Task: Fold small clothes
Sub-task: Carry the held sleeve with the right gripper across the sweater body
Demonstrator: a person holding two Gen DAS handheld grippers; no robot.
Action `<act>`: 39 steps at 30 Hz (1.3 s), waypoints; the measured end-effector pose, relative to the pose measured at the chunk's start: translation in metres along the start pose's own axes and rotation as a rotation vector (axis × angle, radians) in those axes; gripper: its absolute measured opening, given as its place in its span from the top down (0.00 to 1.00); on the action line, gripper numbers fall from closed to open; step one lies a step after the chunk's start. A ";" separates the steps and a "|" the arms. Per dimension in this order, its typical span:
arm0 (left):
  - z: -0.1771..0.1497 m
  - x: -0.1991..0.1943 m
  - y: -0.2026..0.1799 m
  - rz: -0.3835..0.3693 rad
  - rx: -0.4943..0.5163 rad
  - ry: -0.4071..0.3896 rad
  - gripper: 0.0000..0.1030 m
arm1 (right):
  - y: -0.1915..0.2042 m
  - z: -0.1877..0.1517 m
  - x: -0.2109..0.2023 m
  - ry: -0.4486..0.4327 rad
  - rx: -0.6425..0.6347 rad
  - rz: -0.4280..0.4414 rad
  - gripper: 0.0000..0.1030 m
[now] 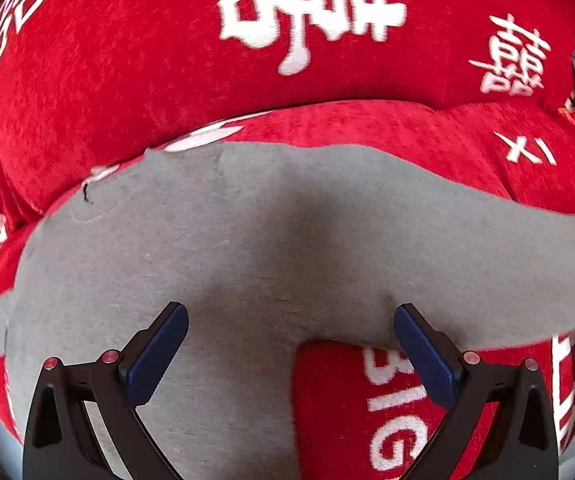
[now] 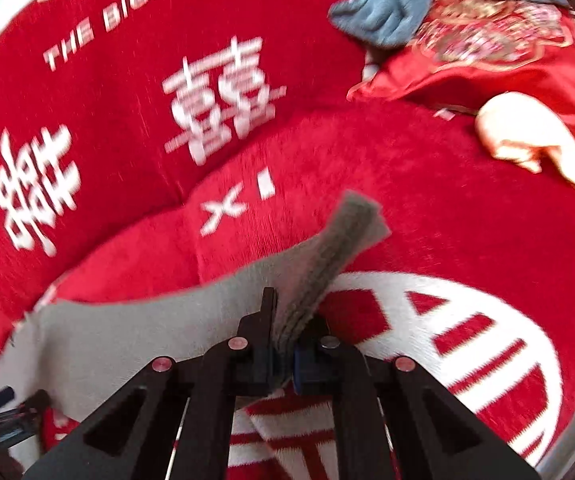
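Note:
A small grey garment lies spread on a red sofa cover. In the left wrist view my left gripper hangs open just above its middle, blue pads wide apart and nothing between them. In the right wrist view the grey garment stretches leftwards, and my right gripper is shut on its ribbed cuff end, which sticks up and forward out of the pinch. Part of the garment is hidden under the gripper bodies.
The red sofa cover carries white characters and lettering; a seam runs between seat and backrest. At the far right lie a blue-grey cloth, a red embroidered cushion and a pale peach item.

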State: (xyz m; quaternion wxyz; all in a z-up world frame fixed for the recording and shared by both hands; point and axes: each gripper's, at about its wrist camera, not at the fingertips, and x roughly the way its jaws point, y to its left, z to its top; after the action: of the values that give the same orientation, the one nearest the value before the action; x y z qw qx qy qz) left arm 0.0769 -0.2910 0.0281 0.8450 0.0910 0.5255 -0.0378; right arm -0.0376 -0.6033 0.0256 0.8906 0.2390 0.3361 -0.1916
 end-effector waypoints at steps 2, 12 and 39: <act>-0.001 0.001 0.011 -0.017 -0.032 0.008 0.00 | 0.007 -0.005 -0.010 -0.029 -0.023 -0.028 0.94; -0.013 0.012 0.030 -0.040 -0.030 0.076 0.00 | 0.009 -0.023 -0.018 -0.012 -0.007 -0.098 0.94; -0.066 -0.039 0.159 -0.127 -0.115 -0.070 0.00 | 0.227 -0.037 -0.092 -0.096 -0.277 0.078 0.94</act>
State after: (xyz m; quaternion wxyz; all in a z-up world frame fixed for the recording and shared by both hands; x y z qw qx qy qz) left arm 0.0267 -0.1234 0.0528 0.8625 0.0076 0.5019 -0.0643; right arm -0.0072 -0.3817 0.1319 0.9368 0.1174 0.3070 -0.1198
